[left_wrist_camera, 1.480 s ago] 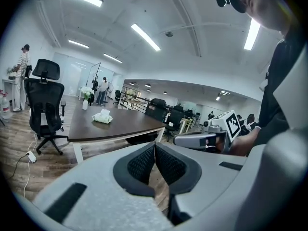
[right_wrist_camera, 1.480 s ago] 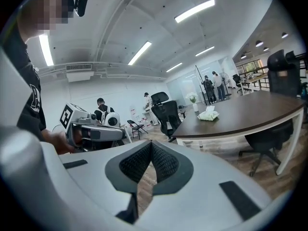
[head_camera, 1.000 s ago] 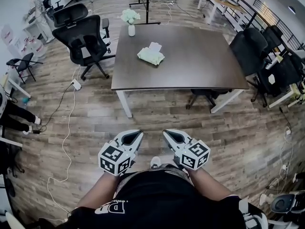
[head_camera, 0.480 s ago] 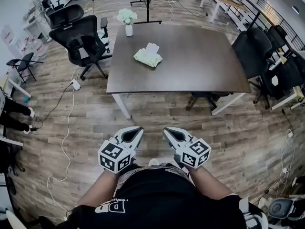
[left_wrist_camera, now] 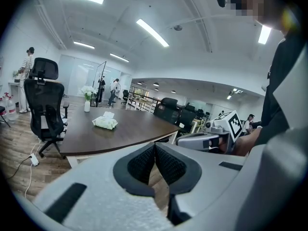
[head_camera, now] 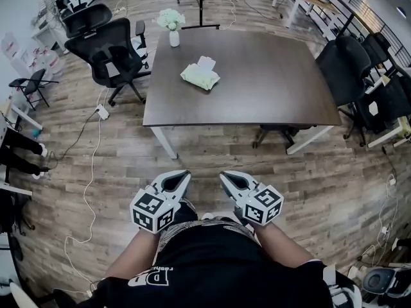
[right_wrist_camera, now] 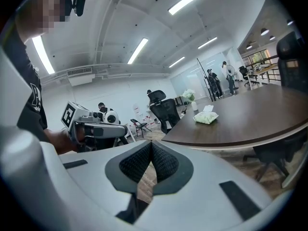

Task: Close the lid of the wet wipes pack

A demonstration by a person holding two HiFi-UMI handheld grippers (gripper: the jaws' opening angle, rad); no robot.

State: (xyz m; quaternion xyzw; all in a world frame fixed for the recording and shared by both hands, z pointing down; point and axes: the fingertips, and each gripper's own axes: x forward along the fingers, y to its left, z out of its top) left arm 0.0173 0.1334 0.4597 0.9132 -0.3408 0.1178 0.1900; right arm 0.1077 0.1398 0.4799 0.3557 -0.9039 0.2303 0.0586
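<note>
**Item 1. office chair** [head_camera: 106, 50]. Black, standing off the table's left edge, beside the path we would take to the pack.

**Item 2. vase** [head_camera: 174, 38]. White, holding pale flowers, at the table's far left corner and near the pack. We judge it the one thing liable to be knocked over, so we should reach in from the near side, not across it.

**Item 3. left gripper** [head_camera: 182, 174]. Held low in front of the body, over the floor [head_camera: 212, 149] and well apart from the table. Its own view [left_wrist_camera: 154, 150] shows the jaws together with nothing between them.

**Item 4. wet wipes pack** [head_camera: 200, 76]. Pale green, lying flat on the table's left half. A white flap at its far edge we take for the lid [head_camera: 207, 61], open.

**Item 5. right gripper** [head_camera: 226, 176]. Held level with the left one. Its jaws are pressed together and empty [right_wrist_camera: 151, 146].

**Item 6. table** [head_camera: 276, 88]. Dark top, otherwise bare.

**Handling note.** The step in hand is the approach, and neither tool is within reach. We would step up to the near left edge and rest one gripper on the pack's body to steady it. With the other we would fold the flap toward us and press it flat. Shut tips suit that push, so the jaws need not open.
</note>
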